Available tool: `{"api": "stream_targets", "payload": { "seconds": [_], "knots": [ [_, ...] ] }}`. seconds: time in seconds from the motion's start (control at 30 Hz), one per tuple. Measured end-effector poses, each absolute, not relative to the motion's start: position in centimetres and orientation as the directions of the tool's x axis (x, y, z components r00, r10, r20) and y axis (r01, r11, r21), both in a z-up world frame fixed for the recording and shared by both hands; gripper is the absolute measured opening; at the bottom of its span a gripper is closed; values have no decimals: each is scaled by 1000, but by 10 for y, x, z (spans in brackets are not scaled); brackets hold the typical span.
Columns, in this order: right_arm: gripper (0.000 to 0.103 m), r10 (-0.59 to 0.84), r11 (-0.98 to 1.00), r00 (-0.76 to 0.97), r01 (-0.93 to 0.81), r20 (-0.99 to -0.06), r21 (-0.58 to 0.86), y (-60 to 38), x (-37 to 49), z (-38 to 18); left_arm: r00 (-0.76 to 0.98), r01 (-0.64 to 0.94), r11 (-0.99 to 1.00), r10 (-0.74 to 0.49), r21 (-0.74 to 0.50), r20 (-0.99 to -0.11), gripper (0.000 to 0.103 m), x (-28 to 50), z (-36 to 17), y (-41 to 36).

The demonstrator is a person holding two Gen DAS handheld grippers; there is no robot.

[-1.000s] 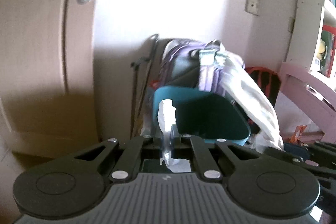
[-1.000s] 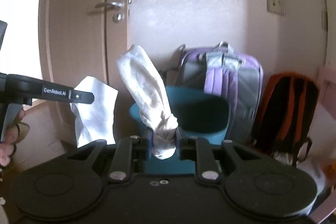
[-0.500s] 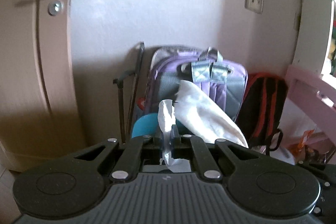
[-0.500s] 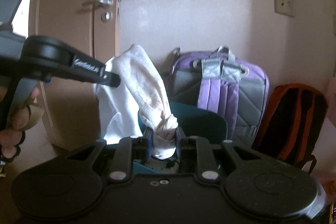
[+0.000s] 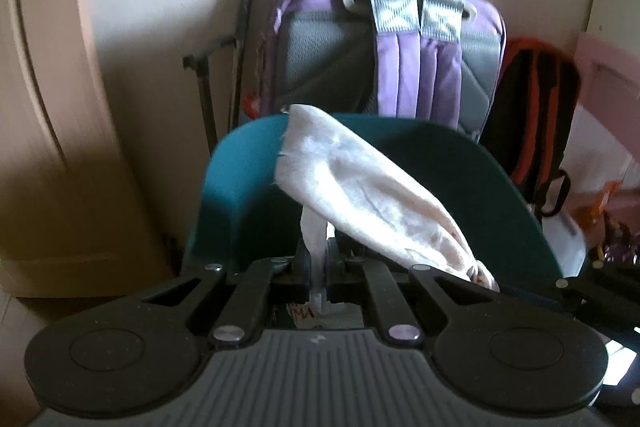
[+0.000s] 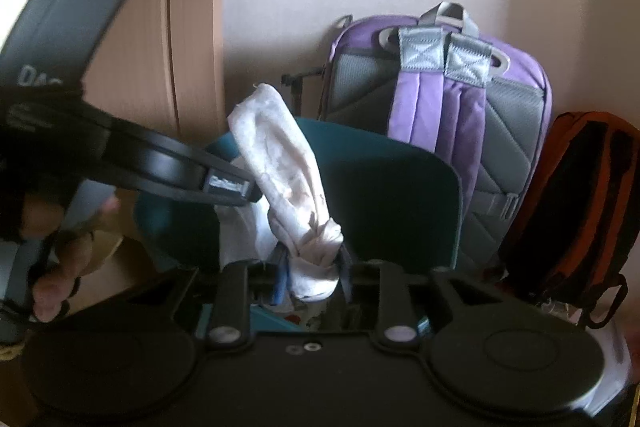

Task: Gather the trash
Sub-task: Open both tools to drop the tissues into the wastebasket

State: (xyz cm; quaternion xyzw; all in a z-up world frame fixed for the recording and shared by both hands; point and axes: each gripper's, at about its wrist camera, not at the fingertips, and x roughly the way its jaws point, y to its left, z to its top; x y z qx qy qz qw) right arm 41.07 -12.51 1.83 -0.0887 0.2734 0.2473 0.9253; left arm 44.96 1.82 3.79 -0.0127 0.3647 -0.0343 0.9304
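A teal bin (image 5: 240,187) (image 6: 384,187) stands on the floor against the wall, its mouth just beyond both grippers. My left gripper (image 5: 316,263) is shut on a thin white tissue (image 5: 314,231). In the right wrist view the left gripper (image 6: 250,193) reaches in from the left over the bin, with the white tissue (image 6: 256,231) hanging under it. My right gripper (image 6: 312,271) grips a crumpled, stained tissue (image 6: 280,163) at its knotted lower end; its jaws are opening with the wad still between the pads. That stained tissue (image 5: 360,195) leans across the bin.
A purple and grey backpack (image 6: 448,99) leans on the wall behind the bin, with an orange and black backpack (image 6: 576,195) to its right. A folded black stand (image 5: 236,47) is propped left of them. The door (image 6: 160,27) is at the left; a person's hand (image 6: 52,267) holds the left gripper.
Both grippers have come forward and down to the bin, which now fills more of each view. The left gripper has swung in beside the stained tissue. The right jaws stand slightly wider.
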Motion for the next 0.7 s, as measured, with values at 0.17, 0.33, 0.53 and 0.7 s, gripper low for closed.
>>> {"api": "stream_targets", "payload": {
  "seconds": [0.17, 0.33, 0.53, 0.7],
  "knots": [
    [31, 400, 865, 724, -502, -562, -31, -125, 416, 14, 695, 73, 997, -71, -28, -716, 6, 460, 26, 10],
    [38, 390, 870, 726, -493, -567, -33, -128, 420, 14, 669, 81, 997, -64, -13, -740, 9, 463, 17, 6],
    [49, 384, 878, 728, -478, -568, -20, -133, 421, 16, 666, 43, 998, -62, -45, -744, 30, 459, 13, 11],
    [51, 376, 883, 731, -468, -569, -17, -137, 416, 19, 689, 32, 997, -76, -75, -721, 41, 447, 20, 16]
  ]
}}
